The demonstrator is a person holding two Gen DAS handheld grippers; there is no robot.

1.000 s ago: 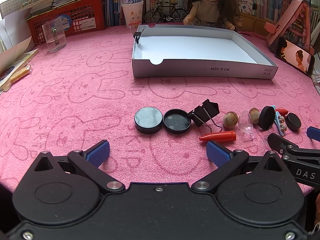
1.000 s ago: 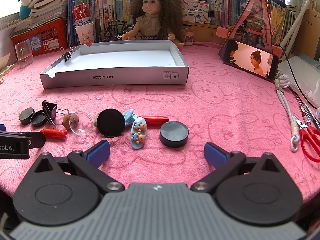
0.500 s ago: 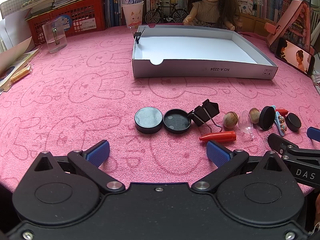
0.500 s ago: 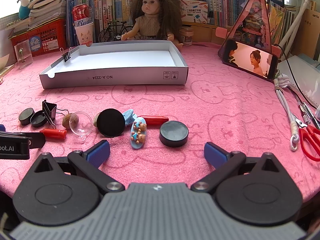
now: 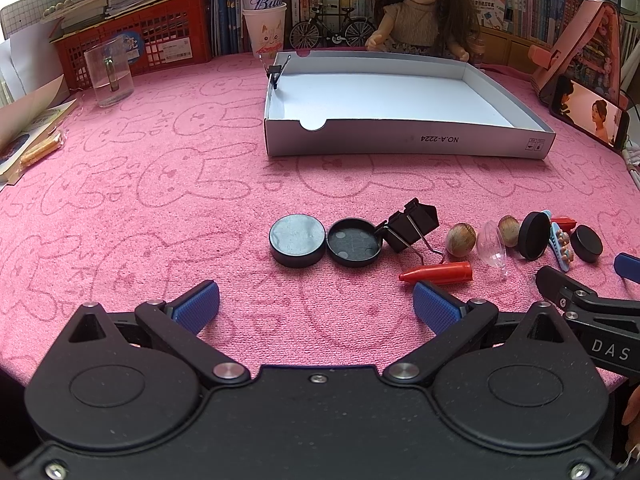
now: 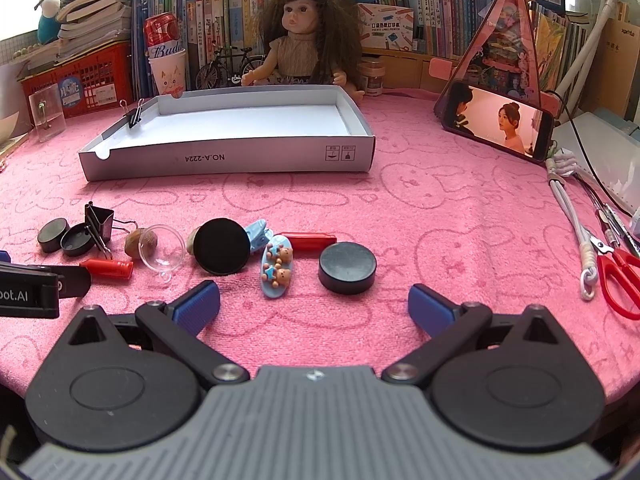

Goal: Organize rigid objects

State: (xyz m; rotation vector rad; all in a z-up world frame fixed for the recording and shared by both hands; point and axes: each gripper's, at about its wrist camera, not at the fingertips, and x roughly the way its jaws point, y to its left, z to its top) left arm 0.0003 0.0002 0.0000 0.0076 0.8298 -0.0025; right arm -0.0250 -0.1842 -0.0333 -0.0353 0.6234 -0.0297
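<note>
A row of small items lies on the pink cloth: a black puck (image 5: 297, 240), a black lid (image 5: 354, 241), a black binder clip (image 5: 412, 226), a red cap (image 5: 438, 273), a nut (image 5: 461, 239) and a clear dome (image 5: 493, 243). In the right wrist view I see a black disc (image 6: 221, 246), a blue bear hair clip (image 6: 276, 270), a red bar (image 6: 314, 240) and another black puck (image 6: 347, 267). Behind them stands an empty white box (image 5: 400, 146) (image 6: 224, 158). My left gripper (image 5: 316, 304) and right gripper (image 6: 314, 306) hang open just short of the row, holding nothing.
At the back are a doll (image 6: 302, 36), a toy bicycle (image 5: 332, 32), a can in a paper cup (image 5: 264, 20), a red basket (image 5: 160, 40) and a clear cup (image 5: 109, 72). A phone (image 6: 500, 122) leans at the right, with a cable and red scissors (image 6: 618, 280) near the right edge.
</note>
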